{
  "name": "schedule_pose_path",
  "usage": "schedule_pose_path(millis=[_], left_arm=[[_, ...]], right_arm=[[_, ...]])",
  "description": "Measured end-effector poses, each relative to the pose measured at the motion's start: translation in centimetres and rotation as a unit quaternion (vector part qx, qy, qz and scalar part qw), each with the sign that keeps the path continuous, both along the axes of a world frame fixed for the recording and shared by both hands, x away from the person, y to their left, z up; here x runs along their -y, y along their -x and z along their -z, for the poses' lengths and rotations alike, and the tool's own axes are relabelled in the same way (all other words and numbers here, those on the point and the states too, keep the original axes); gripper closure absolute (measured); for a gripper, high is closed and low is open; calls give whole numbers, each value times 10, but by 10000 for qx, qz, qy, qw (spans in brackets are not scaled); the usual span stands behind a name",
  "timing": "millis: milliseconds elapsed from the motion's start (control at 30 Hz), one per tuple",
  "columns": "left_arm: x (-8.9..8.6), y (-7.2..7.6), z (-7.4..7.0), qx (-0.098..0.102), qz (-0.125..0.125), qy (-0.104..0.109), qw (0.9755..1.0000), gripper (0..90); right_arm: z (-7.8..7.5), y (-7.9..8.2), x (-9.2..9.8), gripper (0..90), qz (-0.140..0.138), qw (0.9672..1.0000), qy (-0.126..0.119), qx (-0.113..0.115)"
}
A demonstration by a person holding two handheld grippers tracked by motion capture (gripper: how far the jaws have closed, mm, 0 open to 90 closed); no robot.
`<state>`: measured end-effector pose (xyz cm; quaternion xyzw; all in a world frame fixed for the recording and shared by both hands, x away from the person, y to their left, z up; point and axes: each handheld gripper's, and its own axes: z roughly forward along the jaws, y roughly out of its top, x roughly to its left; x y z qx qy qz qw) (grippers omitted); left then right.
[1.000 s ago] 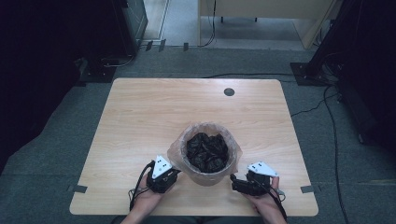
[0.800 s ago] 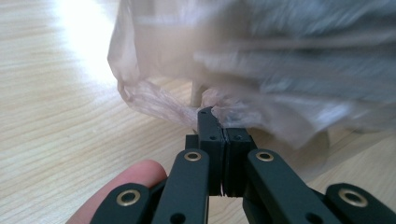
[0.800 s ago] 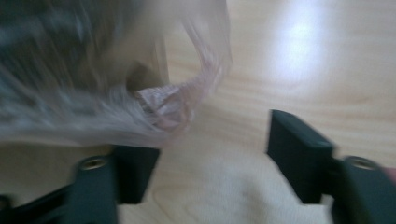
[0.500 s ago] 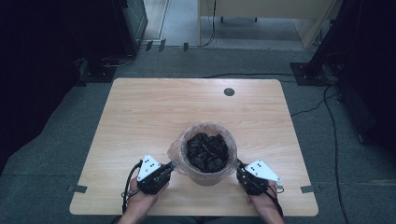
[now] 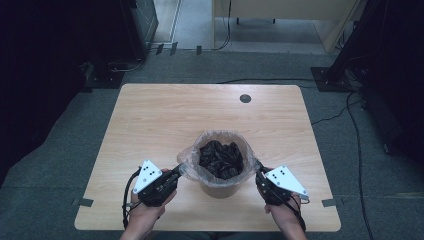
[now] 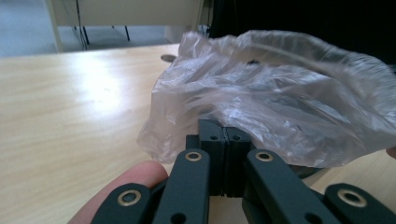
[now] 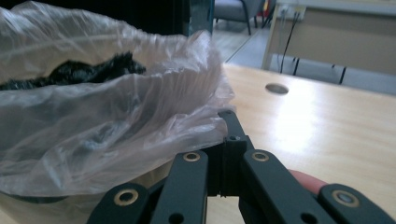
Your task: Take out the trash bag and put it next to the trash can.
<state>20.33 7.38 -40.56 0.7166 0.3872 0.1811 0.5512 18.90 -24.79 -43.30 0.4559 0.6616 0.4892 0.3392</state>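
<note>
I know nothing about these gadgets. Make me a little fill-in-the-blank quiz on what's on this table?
1. The clear plastic bag lines a small ____ on the wooden table.
2. The stuff inside the bag is ____ in colour.
3. The left gripper and the right gripper each pinch the bag's ____.
4. Both grippers' jaws are ____.

Missing words: bin; black; rim; shut

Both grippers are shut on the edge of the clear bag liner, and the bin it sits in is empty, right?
Not quite. The bin is not empty: the high view shows dark crumpled material filling the bag liner. The rest holds: the left gripper and the right gripper are each shut on the liner's edge, one at either side.
</note>
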Motion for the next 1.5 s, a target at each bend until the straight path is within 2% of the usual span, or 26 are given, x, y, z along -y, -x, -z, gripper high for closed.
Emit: schedule_pose_path(millis=[167, 267, 433, 500, 600, 667, 700, 767, 833, 933, 1033, 1167, 1300, 1367, 1467, 1500], left_arm=[[7, -6, -21, 293, 22, -161, 9994, 900], [16, -12, -35, 457, 81, -193, 9987, 900], [43, -27, -66, 654, 312, -62, 9974, 900], [55, -28, -80, 751, 519, 65, 9958, 900], [72, -20, -96, 1105, 787, 53, 9907, 899], [77, -16, -98, 1237, 817, -27, 9889, 894], [77, -16, -96, 1207, 797, -72, 9895, 892], [73, -22, -84, 980, 707, -93, 9926, 890], [68, -29, -71, 729, 629, -138, 9953, 886], [64, -34, -56, 511, 563, -220, 9969, 876], [63, -36, -53, 491, 540, -248, 9970, 870], [65, -37, -58, 577, 541, -238, 9966, 865], [67, -36, -63, 648, 551, -239, 9961, 861], [69, -36, -64, 661, 555, -228, 9960, 858], [71, -36, -64, 650, 547, -230, 9961, 856], [71, -36, -64, 636, 548, -240, 9962, 854]], right_arm=[[-18, -4, -4, 900, 23, 9994, 139, 308], [-32, -11, -7, 900, 9, 9993, 66, 363], [-63, -30, -27, 900, -357, 9981, 4, 509], [-79, -35, -37, 900, -549, 9964, -38, 641], [-105, -35, -48, 900, -763, 9922, -171, 968], [-114, -31, -51, 900, -898, 9890, -258, 1145], [-115, -29, -52, 900, -909, 9887, -239, 1171], [-107, -26, -50, 851, -897, 9903, -191, 1048], [-92, -27, -46, 763, -815, 9940, -120, 716], [-73, -27, -34, 647, -750, 9965, -176, 318], [-71, -24, -17, 569, -730, 9958, -552, 95], [-79, -16, -5, 501, -816, 9926, -900, 47], [-81, -7, -5, 421, -1017, 9891, -1055, -103], [-78, -5, -9, 314, -1095, 9872, -1142, -216], [-74, -3, -20, 180, -1090, 9870, -1104, -424], [-72, -4, -25, 164, -1079, 9870, -1070, -514]])
